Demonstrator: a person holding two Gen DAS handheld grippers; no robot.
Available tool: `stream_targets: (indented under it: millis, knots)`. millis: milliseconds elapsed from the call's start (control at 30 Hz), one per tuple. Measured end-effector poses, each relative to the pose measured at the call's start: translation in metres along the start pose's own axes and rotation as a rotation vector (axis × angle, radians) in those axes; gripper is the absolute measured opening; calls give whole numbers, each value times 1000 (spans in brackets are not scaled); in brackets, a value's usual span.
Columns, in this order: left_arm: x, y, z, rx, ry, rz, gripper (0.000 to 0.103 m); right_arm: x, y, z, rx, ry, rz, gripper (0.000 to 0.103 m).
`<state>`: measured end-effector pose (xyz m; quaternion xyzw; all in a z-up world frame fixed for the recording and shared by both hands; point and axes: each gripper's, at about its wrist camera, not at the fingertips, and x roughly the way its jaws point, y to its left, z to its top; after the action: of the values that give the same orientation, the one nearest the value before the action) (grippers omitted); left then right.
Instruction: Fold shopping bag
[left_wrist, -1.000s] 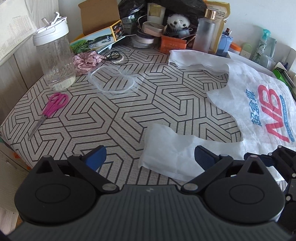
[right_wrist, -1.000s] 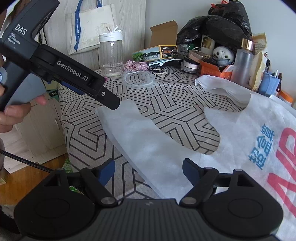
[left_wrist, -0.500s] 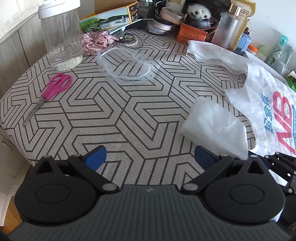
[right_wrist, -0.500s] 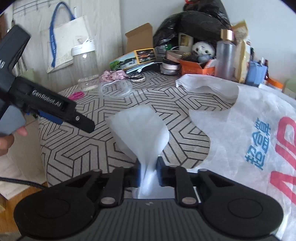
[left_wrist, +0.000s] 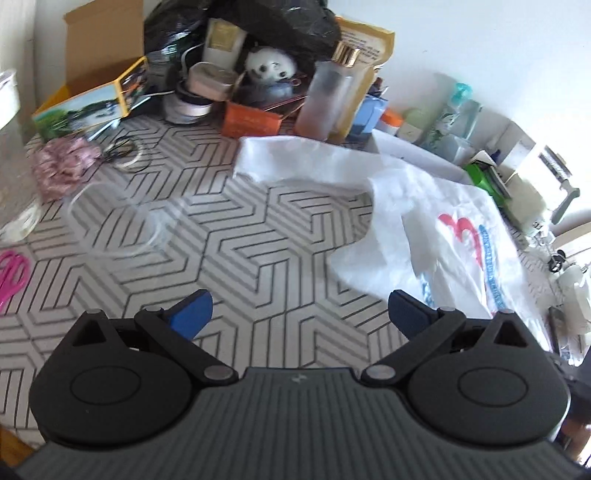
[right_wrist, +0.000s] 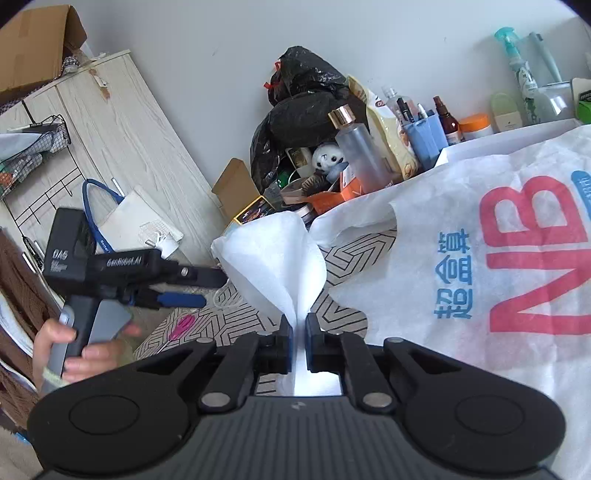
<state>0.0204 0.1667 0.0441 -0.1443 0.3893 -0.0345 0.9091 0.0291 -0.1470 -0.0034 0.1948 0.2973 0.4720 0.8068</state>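
A white non-woven shopping bag with red "NB" print and blue characters lies over the patterned table. My right gripper is shut on one of the bag's handles and holds it lifted above the table. In the left wrist view the bag is at the right, its lifted handle folded over toward the body. My left gripper is open and empty above the table, left of the bag. It also shows in the right wrist view, to the left of the lifted handle.
Clutter lines the table's back: a frosted bottle, a panda toy, an orange box, a black bag. A clear plastic ring, a pink scrunchie and pink scissors lie at the left.
My right gripper closed on the bag handle and lifted it up and toward the bag's body. My left gripper stayed open and moved forward over the table.
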Motion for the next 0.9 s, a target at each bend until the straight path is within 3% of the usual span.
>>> stream_targets:
  millis: [100, 233, 333, 433, 633, 700, 767, 900]
  knots:
    - [14, -41, 23, 142, -42, 69, 103, -16, -10, -2, 41, -33, -11, 7]
    - [23, -82, 18, 263, -59, 50, 103, -31, -23, 0, 69, -126, -76, 7]
    - [19, -85, -2, 147, -10, -95, 103, -32, -27, 2, 58, -160, -152, 7]
    - [18, -83, -18, 42, 33, -183, 103, -26, -26, 1, 27, -150, -187, 7]
    - [30, -99, -41, 38, 80, -141, 103, -21, -3, -15, -78, -134, -188, 7]
    - [39, -101, -48, 8, 100, -132, 103, -17, 7, -20, -117, -120, -225, 7]
    - [49, -101, -51, 2, 113, -108, 103, -9, 15, -25, -180, -86, -283, 7]
    - [61, -93, -53, -40, 164, -86, 103, 4, 19, -31, -204, -7, -277, 8]
